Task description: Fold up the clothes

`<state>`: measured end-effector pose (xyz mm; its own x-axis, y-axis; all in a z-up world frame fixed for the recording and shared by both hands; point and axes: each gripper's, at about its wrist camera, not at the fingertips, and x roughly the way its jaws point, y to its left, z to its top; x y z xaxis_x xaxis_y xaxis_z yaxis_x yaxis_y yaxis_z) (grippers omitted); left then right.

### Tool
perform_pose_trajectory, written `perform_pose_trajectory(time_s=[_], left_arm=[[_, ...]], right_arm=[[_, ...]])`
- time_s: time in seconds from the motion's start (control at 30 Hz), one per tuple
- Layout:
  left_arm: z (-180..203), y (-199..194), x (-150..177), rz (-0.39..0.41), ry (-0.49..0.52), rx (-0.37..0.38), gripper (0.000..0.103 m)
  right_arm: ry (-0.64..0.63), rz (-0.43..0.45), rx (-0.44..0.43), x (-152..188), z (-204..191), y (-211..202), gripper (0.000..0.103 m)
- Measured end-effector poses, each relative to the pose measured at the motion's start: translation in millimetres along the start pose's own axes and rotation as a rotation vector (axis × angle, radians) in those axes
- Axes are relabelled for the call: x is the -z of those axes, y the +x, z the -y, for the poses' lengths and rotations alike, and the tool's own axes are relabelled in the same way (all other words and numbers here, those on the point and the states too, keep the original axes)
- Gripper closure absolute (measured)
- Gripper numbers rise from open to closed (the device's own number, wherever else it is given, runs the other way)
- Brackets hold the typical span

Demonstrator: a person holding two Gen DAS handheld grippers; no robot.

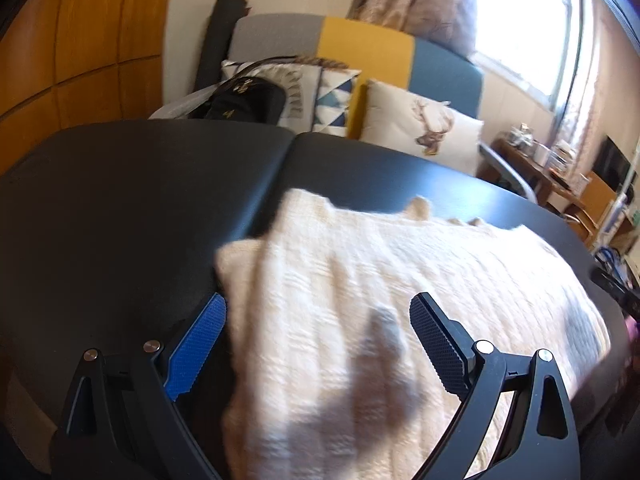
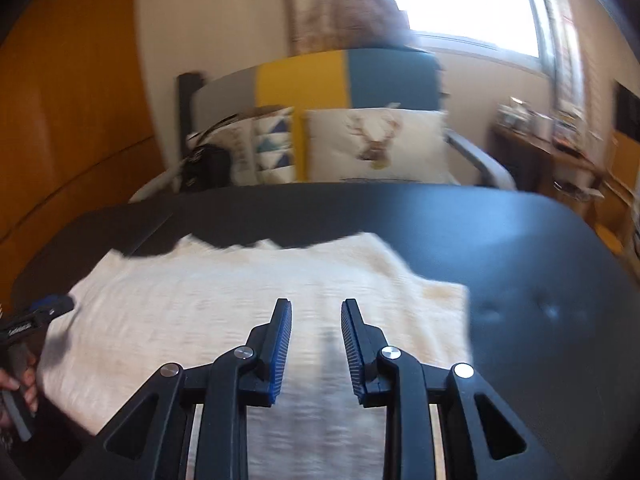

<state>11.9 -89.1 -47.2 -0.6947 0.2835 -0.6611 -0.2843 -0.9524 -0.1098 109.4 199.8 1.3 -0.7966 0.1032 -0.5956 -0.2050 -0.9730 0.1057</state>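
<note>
Sweater (image 2: pixel 224 304) looks partly folded on the black table (image 2: pixel 520 248), one side flipped over, both the left gripper (image 1: pixel 318 320) and right gripper (image 2: pixel 316 320) spread, holding nothing.

Black gripper (image 2: pixel 316 312) frames, blue ribbed pads (image 1: pixel 198 354), silver screws.
</note>
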Motion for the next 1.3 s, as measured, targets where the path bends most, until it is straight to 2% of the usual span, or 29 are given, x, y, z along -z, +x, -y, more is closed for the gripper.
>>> perform_pose_trajectory(time_s=[0.1,0.17,0.27,0.33,0.6,0.67,0.77,0.87,0.97,1.1,1.17,1.3], left_arm=[[8.1,2.9,6.9,0.002,0.055,0.019,0.007],[5.5,5.4,14.5,-0.019,0.061,0.016,0.007],[-13.8,4.2,24.3,-0.045,-0.024,0.046,0.007],[-19.6,1.9,30.2,-0.035,-0.043,0.055,0.007],[-32.9,-8.5,39.8,-0.007,-0.114,0.072,0.008],[-37.1,-20.3,37.8,0.04,-0.151,0.092,0.01],[-33.3,-43.1,27.9,0.159,-0.139,0.082,0.011],[-22.4,-42.9,10.1,0.178,-0.124,0.156,0.011],[-16.4,-23.5,0.4,0.113,-0.174,0.303,0.011],[-12.2,3.8,3.8,0.01,-0.168,0.267,0.012],[-10.7,3.2,7.7,0.021,-0.11,0.194,0.021],[-7.3,-1.0,16.7,0.023,-0.039,0.135,0.022]], right_arm=[[-0.054,-0.089,-0.023,1.5,-19.0,27.1,0.081],[-0.029,-0.184,-0.02,8.9,-17.6,50.3,0.082],[0.05,-0.172,-0.048,12.1,-8.7,53.2,0.084],[0.081,-0.173,-0.057,12.9,-6.4,52.1,0.084],[0.067,-0.152,-0.047,13.3,-4.7,51.6,0.084],[0.064,-0.149,-0.051,13.4,-4.2,52.0,0.084],[0.068,-0.145,-0.057,13.6,-3.1,52.1,0.084],[0.076,-0.143,-0.052,13.6,-3.8,51.3,0.084],[0.07,-0.146,-0.046,13.0,-5.1,50.9,0.084],[0.073,-0.15,-0.052,12.9,-3.3,50.6,0.083],[0.077,-0.151,-0.055,13.0,-2.2,50.4,0.083],[0.068,-0.153,-0.041,13.0,-5.7,50.7,0.083]])
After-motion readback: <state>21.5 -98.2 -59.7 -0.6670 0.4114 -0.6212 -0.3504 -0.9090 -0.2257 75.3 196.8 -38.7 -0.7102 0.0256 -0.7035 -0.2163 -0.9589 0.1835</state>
